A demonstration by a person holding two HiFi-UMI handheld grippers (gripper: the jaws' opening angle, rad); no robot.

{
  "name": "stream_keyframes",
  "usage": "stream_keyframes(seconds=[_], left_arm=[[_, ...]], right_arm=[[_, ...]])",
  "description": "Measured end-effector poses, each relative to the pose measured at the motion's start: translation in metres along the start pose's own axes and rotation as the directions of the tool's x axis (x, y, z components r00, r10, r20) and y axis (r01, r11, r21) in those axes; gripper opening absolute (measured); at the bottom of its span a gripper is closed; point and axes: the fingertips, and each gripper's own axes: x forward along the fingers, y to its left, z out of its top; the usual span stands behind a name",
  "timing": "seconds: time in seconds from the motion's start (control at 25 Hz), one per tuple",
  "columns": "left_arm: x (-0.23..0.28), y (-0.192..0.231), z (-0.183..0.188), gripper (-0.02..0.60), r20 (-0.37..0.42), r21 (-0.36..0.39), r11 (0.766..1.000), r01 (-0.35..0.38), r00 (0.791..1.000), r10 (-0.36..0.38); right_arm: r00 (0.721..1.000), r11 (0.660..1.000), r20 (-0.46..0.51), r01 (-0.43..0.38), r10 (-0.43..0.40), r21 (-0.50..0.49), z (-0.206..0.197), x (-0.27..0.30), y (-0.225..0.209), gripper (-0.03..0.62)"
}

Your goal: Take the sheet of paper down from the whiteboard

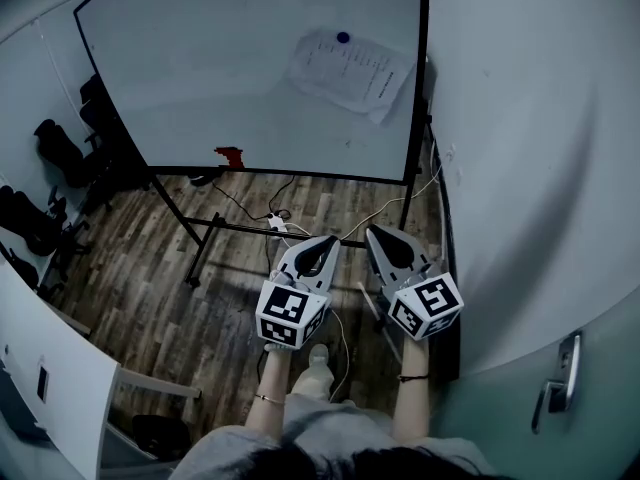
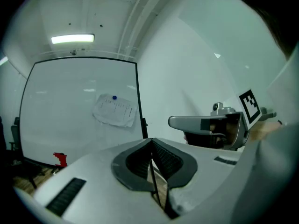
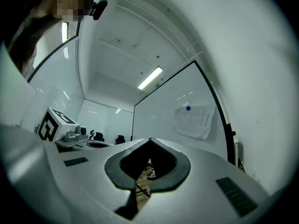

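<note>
A printed sheet of paper (image 1: pixel 349 73) hangs slightly crooked on the whiteboard (image 1: pixel 220 78), pinned near its top edge by a blue round magnet (image 1: pixel 343 37). The same sheet of paper (image 2: pixel 115 109) shows in the left gripper view and the sheet of paper (image 3: pixel 194 121) in the right gripper view, well ahead of both tools. My left gripper (image 1: pixel 327 241) and right gripper (image 1: pixel 375 235) are held side by side in front of the board, far short of it. Both have their jaws shut with nothing between them.
The whiteboard stands on a black wheeled frame (image 1: pixel 205 236) over a wood floor, with cables and a power strip (image 1: pixel 277 221) beneath it. A red object (image 1: pixel 230 156) rests on the board's tray. A wall (image 1: pixel 540 148) runs along the right, with a door handle (image 1: pixel 561 383). Office chairs (image 1: pixel 55 158) stand at left.
</note>
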Motion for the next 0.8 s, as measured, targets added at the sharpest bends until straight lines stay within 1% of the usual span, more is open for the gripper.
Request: stream_keyframes(seconds=[0.08, 0.2, 0.36, 0.56, 0.72, 0.8], left_arm=[[0.007, 0.006, 0.001, 0.006, 0.007, 0.011, 1.000, -0.012, 1.000, 0.011], [0.019, 0.015, 0.003, 0.006, 0.036, -0.017, 1.000, -0.006, 0.999, 0.007], [0.040, 0.035, 0.003, 0.006, 0.057, -0.020, 1.000, -0.014, 0.998, 0.015], [0.066, 0.061, 0.012, 0.006, 0.101, -0.064, 0.997, 0.044, 0.994, -0.038], [0.082, 0.087, 0.015, 0.006, 0.109, -0.023, 0.999, 0.038, 0.993, -0.035], [0.091, 0.102, 0.015, 0.006, 0.120, -0.042, 0.998, 0.047, 0.992, -0.041]], right_arm=[[1.000, 1.000, 0.001, 0.009, -0.009, -0.007, 0.001, 0.005, -0.008, 0.000], [1.000, 1.000, -0.001, 0.020, -0.020, -0.015, -0.001, 0.015, -0.022, 0.000], [1.000, 0.999, -0.004, 0.020, -0.020, -0.025, -0.005, 0.036, -0.038, 0.000], [0.999, 0.999, -0.005, 0.035, -0.035, -0.013, -0.013, 0.070, -0.057, 0.000], [0.999, 0.999, -0.014, 0.039, -0.039, -0.023, -0.016, 0.099, -0.070, 0.000], [0.999, 0.999, -0.006, 0.037, -0.038, -0.029, -0.014, 0.114, -0.079, 0.000]])
